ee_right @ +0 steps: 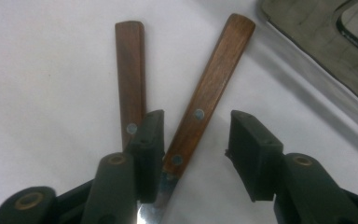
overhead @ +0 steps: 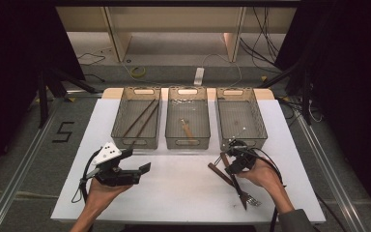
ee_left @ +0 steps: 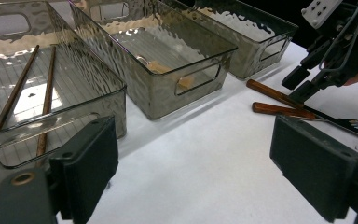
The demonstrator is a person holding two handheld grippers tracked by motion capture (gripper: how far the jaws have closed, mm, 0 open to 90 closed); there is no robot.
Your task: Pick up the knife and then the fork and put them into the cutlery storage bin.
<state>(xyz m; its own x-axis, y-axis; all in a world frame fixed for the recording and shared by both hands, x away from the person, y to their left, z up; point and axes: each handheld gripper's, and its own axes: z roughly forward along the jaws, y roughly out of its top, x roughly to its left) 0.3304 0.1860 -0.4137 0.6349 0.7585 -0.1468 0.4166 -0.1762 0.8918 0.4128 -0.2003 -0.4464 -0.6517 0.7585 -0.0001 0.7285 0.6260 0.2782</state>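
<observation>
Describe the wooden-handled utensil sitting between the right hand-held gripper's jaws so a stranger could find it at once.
Start at the rightmost of the three clear bins on the white table. Just in front of it, two wooden-handled utensils lie crossed under the right hand-held gripper. Take the knife, whose two-riveted handle lies between the open jaws; the other handle lies outside them.

White table (overhead: pixel 183 188), three clear bins (overhead: pixel 187 123) in a row, two wooden-handled utensils (overhead: pixel 224 175), perhaps knife and fork.

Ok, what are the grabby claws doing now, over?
Left gripper open, empty. Right gripper straddling one wood-handled utensil, pads not yet pressing. Second handle lies just outside the jaws.
</observation>
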